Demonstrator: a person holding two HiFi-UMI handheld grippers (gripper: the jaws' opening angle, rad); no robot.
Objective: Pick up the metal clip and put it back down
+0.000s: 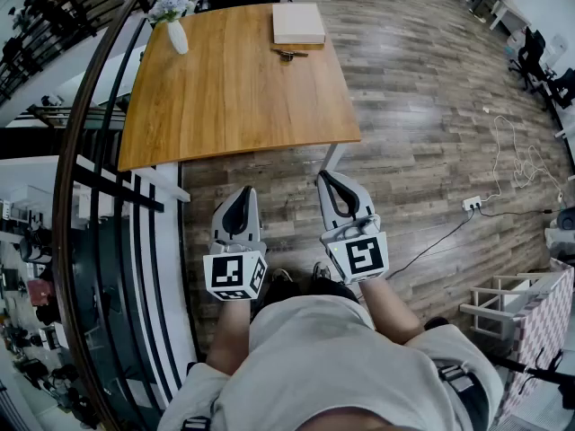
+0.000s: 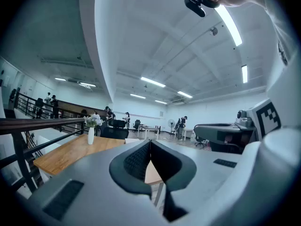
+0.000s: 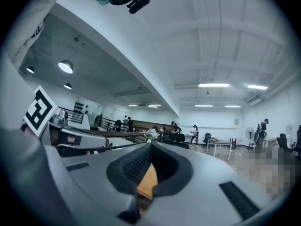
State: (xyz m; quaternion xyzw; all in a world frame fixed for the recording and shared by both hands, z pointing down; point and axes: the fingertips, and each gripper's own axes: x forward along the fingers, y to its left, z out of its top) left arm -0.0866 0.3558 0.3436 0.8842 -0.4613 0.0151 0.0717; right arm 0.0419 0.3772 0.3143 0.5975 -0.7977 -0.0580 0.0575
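The metal clip (image 1: 289, 54) lies on the wooden table (image 1: 234, 88), near its far edge, just in front of a flat beige box (image 1: 298, 22). Both grippers hang over the floor, well short of the table's near edge. My left gripper (image 1: 244, 189) is shut, its jaws meeting at the tip with nothing between them. My right gripper (image 1: 323, 175) is shut and empty too. In the left gripper view the left gripper (image 2: 150, 141) shows its jaws closed together, and the right gripper (image 3: 151, 144) shows the same in the right gripper view.
A white vase with flowers (image 1: 173, 23) stands on the table's far left corner. A dark railing (image 1: 99, 151) runs along the left. A power strip and cables (image 1: 474, 205) lie on the floor at right, beside a checked basket (image 1: 539, 321).
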